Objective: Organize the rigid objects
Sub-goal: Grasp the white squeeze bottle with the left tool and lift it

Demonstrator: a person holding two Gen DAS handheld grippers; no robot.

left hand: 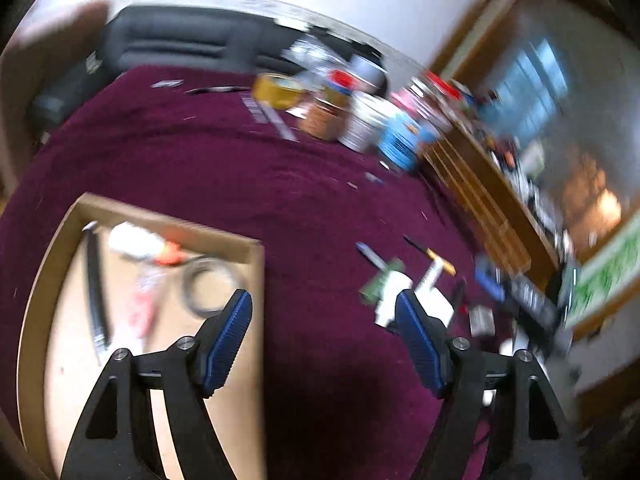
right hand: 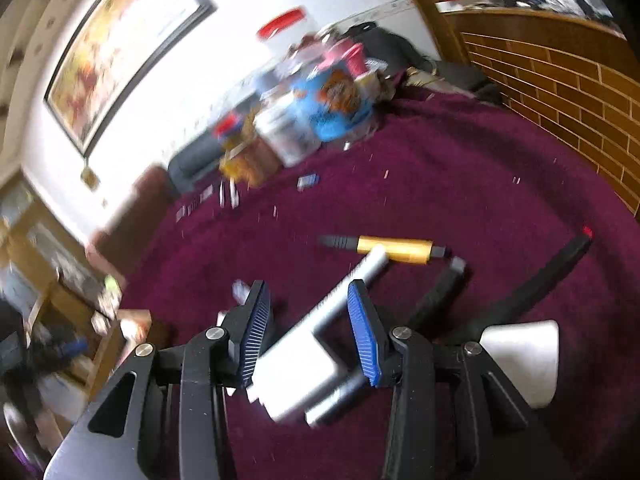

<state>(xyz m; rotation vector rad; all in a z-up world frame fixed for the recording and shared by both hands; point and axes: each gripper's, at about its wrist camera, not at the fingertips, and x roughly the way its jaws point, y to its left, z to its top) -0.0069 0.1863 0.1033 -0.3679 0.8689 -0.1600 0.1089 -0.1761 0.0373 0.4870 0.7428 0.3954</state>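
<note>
My left gripper [left hand: 325, 304] is open and empty, above the maroon carpet just right of a cardboard box [left hand: 256, 276]. The box holds a black tool [left hand: 96, 296], a coiled wire [left hand: 210, 286] and white and orange items [left hand: 148, 246]. To the right lie a white plastic piece [left hand: 430, 292], a green item [left hand: 380, 280] and a yellow-handled screwdriver [left hand: 434, 258]. My right gripper [right hand: 308, 308] is open, its fingers on either side of a white L-shaped piece [right hand: 304, 360] on the carpet. A yellow-handled tool [right hand: 394, 249] lies beyond it. Both views are blurred.
Jars, cans and boxes [left hand: 352, 116] crowd the carpet's far edge, also in the right wrist view [right hand: 316, 100]. A wooden cabinet [left hand: 480, 188] runs along the right. Black rods [right hand: 536, 284] and a white lamp shade [right hand: 524, 360] lie right of the right gripper. A brick wall [right hand: 560, 88] stands beyond.
</note>
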